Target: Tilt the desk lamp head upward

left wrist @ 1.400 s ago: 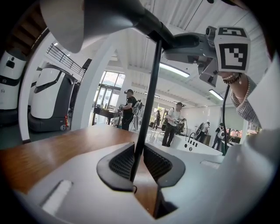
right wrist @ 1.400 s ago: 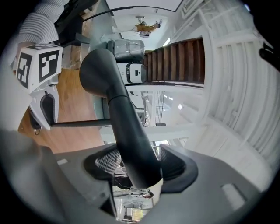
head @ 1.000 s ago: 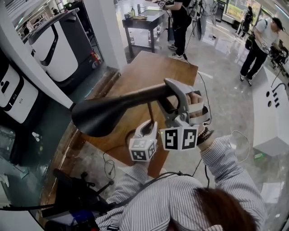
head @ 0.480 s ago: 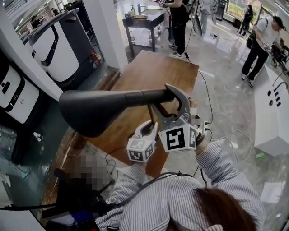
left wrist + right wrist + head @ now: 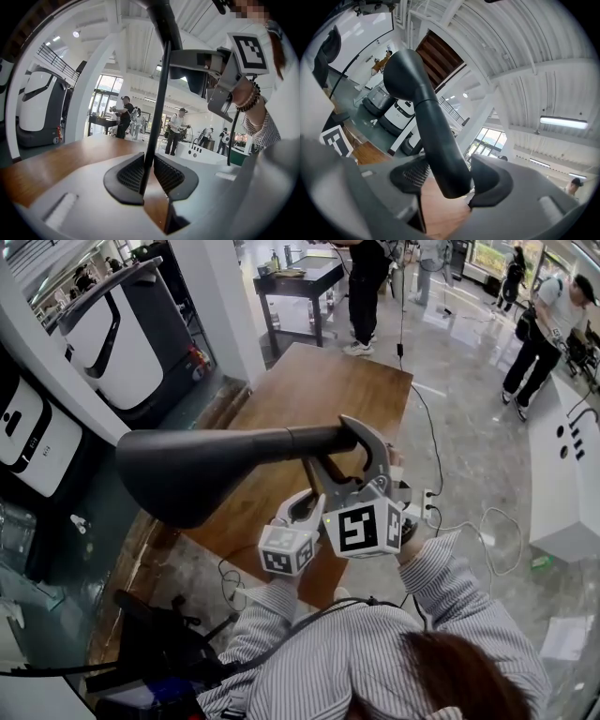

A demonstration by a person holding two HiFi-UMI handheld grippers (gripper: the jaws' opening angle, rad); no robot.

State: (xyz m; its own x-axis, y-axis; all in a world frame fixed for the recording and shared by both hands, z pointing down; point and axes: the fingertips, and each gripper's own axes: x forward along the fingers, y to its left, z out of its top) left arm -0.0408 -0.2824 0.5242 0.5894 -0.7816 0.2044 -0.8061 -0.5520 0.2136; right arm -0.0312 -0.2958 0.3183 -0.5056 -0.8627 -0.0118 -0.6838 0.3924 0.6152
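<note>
The black desk lamp head (image 5: 183, 474) reaches out to the left over the wooden table (image 5: 319, 390), lying about level. My right gripper (image 5: 343, 450) is shut on the neck just behind the head. In the right gripper view that thick black neck (image 5: 433, 140) sits between the pads, and the shade (image 5: 401, 70) points up and away. My left gripper (image 5: 307, 506) is lower and shut on the thin upright lamp stem (image 5: 311, 476). In the left gripper view the stem (image 5: 157, 108) rises from between the pads, with the right gripper (image 5: 220, 70) above it.
White machines (image 5: 103, 334) stand at the left beside a white pillar. A dark table (image 5: 300, 282) and several people stand at the back on the shiny floor. A power strip (image 5: 427, 502) and cables lie right of the table. A white counter (image 5: 562, 474) is far right.
The lamp head has swung upward and looms larger and further left in the head view. My right gripper rose slightly with the neck. The left gripper stayed on the stem.
</note>
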